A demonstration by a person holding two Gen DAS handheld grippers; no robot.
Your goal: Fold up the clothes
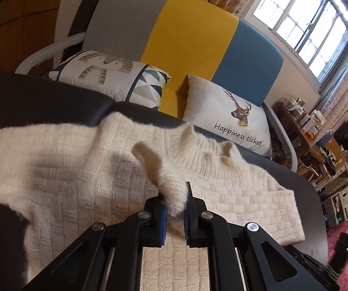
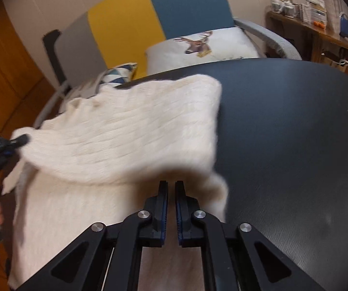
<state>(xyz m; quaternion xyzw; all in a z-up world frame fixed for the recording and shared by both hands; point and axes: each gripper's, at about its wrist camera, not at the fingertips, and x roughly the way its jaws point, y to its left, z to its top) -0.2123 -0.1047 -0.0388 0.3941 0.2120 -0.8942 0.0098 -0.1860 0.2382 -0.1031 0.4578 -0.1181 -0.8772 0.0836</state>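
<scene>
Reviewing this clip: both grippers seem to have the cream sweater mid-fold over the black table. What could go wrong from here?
1. The left gripper pinches only a small tuft of the cream knitted sweater, so the fuzzy knit might slip out or stretch.
2. The right gripper has its jaws nearly together at the lifted fold, but the grip itself is hidden; the fold could drop unevenly.
3. The sweater's far edge lies close to the rim of the black round table and might slide off.

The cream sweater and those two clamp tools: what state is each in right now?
Cream sweater: on the black table, one part lifted and partly folded over.
Left gripper: shut on a pinch of sweater.
Right gripper: jaws nearly together at the sweater's edge; grip unclear.
</scene>
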